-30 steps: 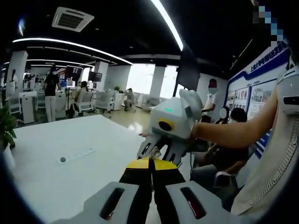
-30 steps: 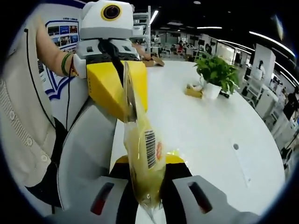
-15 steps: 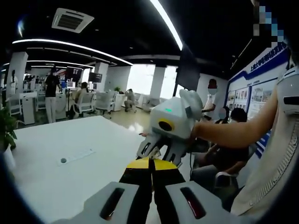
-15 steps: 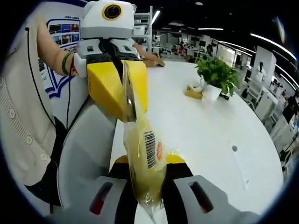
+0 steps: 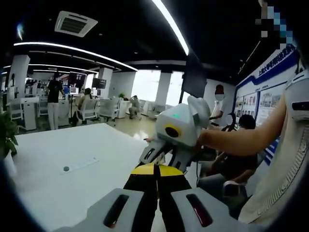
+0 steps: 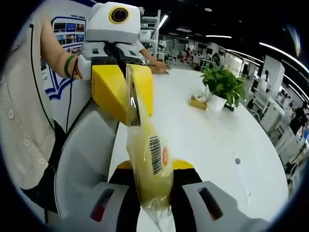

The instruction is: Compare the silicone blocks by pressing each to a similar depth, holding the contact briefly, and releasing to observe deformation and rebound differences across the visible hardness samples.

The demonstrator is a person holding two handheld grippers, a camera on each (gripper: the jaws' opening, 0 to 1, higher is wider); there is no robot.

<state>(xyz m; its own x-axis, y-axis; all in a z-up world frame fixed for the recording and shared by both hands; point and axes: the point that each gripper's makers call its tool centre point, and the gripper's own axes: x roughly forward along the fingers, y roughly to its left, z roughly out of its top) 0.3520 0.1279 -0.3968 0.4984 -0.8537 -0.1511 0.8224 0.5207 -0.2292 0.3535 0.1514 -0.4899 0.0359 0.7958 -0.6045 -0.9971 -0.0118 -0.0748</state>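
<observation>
Fingers of both grippers, right gripper (image 6: 153, 166) and left gripper (image 6: 126, 99), are pinching one yellowish packet (image 6: 150, 166) above the white bench (image 6: 217, 140).

room: open-plan office | ceiling: dark, long curved LED light strips (image 5: 72, 47), square white ceiling air vent (image 5: 76, 23) | large white bench (image 6: 212, 140) | green potted plant (image 6: 223, 86) | bright windows (image 5: 145, 86) | blue-white wall poster board (image 5: 263, 94)

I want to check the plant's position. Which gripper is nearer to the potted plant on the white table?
Cannot tell. Both grippers meet at one yellow bag over the near table edge: left gripper pinches its top, right gripper its bottom. The potted plant stands beyond both.
</observation>
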